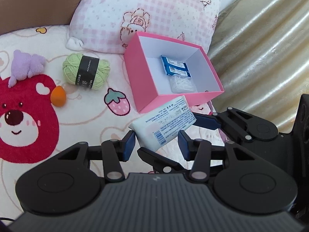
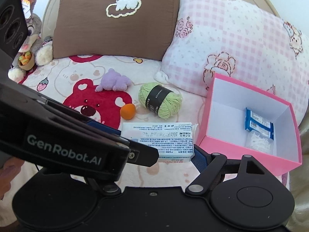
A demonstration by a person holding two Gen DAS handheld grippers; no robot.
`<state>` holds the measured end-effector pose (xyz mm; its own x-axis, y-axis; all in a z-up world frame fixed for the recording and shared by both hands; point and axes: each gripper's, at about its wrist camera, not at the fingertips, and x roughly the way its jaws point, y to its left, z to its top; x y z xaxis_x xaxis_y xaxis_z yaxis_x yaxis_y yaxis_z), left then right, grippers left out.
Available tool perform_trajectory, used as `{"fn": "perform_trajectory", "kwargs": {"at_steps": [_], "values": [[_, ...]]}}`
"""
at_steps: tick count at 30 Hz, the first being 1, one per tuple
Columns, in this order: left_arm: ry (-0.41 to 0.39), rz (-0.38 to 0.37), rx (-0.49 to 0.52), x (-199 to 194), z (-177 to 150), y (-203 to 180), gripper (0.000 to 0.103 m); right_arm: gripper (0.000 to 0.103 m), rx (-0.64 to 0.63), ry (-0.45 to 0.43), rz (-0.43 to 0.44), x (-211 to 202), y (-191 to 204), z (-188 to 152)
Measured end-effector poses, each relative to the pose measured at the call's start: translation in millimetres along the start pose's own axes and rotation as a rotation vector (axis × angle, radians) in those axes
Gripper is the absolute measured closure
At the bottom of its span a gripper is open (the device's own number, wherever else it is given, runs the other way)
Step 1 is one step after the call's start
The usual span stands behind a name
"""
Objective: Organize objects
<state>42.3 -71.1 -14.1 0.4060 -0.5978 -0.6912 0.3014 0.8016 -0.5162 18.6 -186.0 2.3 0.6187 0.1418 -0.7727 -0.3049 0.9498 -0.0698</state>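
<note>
A white printed packet is held just in front of a pink open box. My right gripper is shut on the packet across its width. My left gripper is open just below and behind the packet, with its arm crossing the right wrist view. The box holds a blue packet and a clear bag of white sticks. A green yarn ball, an orange egg-shaped sponge and a purple plush lie on the bed.
The bed has a bear-print blanket. A pink checked pillow sits behind the box, a brown pillow beside it. A grey plush toy sits far left. A gold curtain hangs at right.
</note>
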Motion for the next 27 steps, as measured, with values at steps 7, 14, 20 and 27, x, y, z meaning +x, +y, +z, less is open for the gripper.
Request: {"fn": "perform_trajectory", "kwargs": {"at_steps": [7,14,20,27], "values": [[-0.015,-0.011,0.003,-8,13,-11,0.055,0.019,-0.034,-0.025,-0.022,-9,-5,10],[-0.031,-0.013,-0.019,-4,37,-26,0.054,0.019,0.017,-0.068,-0.013,-17,-30,22],[-0.044,-0.031,0.038,2,59,-49,0.054,0.019,0.033,-0.103,-0.031,-27,-55,27],[-0.028,-0.03,0.117,19,79,-79,0.054,0.019,0.083,-0.146,-0.02,-37,-92,30]]}}
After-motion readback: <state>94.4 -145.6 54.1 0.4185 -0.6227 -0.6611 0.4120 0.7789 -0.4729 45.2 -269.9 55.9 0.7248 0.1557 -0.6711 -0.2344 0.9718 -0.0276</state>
